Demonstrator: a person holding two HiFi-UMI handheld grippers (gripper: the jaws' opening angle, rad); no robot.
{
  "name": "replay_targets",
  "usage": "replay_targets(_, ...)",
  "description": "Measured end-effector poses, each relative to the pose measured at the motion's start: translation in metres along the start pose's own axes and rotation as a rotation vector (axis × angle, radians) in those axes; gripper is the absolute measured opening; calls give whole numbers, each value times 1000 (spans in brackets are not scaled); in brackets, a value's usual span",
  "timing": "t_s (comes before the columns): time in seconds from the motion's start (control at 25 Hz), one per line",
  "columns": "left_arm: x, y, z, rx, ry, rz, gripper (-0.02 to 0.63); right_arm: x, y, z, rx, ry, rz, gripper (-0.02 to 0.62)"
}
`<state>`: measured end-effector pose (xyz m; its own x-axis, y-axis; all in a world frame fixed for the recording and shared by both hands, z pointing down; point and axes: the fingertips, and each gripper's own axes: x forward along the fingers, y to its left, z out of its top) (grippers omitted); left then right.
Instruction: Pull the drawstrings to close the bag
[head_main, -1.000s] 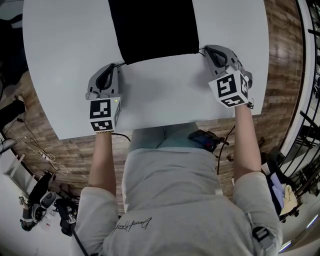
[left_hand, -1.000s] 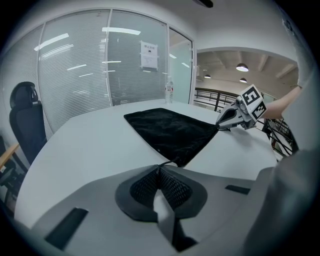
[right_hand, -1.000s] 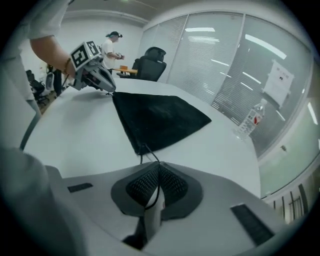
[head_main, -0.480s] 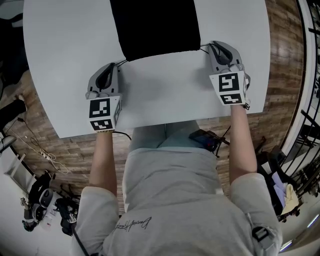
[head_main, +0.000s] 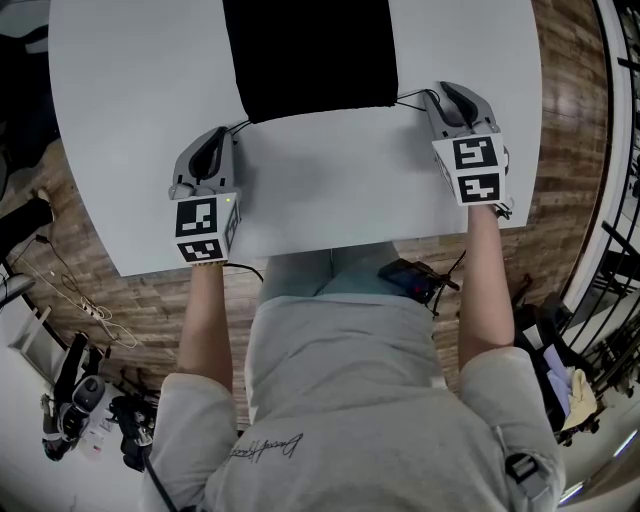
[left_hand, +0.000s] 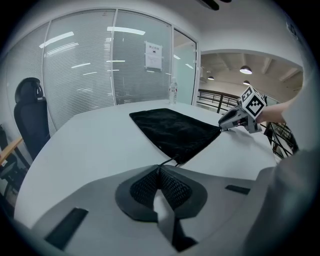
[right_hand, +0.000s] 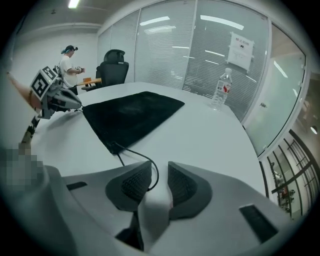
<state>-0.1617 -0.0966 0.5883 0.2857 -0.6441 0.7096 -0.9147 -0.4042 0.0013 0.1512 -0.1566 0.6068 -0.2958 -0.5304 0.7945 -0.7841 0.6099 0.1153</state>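
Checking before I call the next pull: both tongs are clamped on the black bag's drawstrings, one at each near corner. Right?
Not both. The left tongs are shut on the left drawstring, but the right tongs have just been opening: the right gripper view shows the pads apart, the right drawstring looping loose between them at the black bag's near corner.

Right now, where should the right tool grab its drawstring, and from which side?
Grip the slack drawstring loop just outside the black bag's near corner, coming in from the bag's right side. The right tool, its jaws just opened, straddles that loop without pinching it.
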Motion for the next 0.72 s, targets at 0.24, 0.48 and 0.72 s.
replay_targets(0.24, 1, 0, -1, -21, 2, -3, 12, 1, 12, 0, 10, -25, 19, 29)
replay_targets(0.48, -3, 3, -1, -27, -18, -2, 12, -6, -6, 8, 48, -107, -137, 25)
replay_targets(0.72, -12, -8, 17, -28, -75, 16, 12, -29, -24, 22, 36, -190, -256, 25)
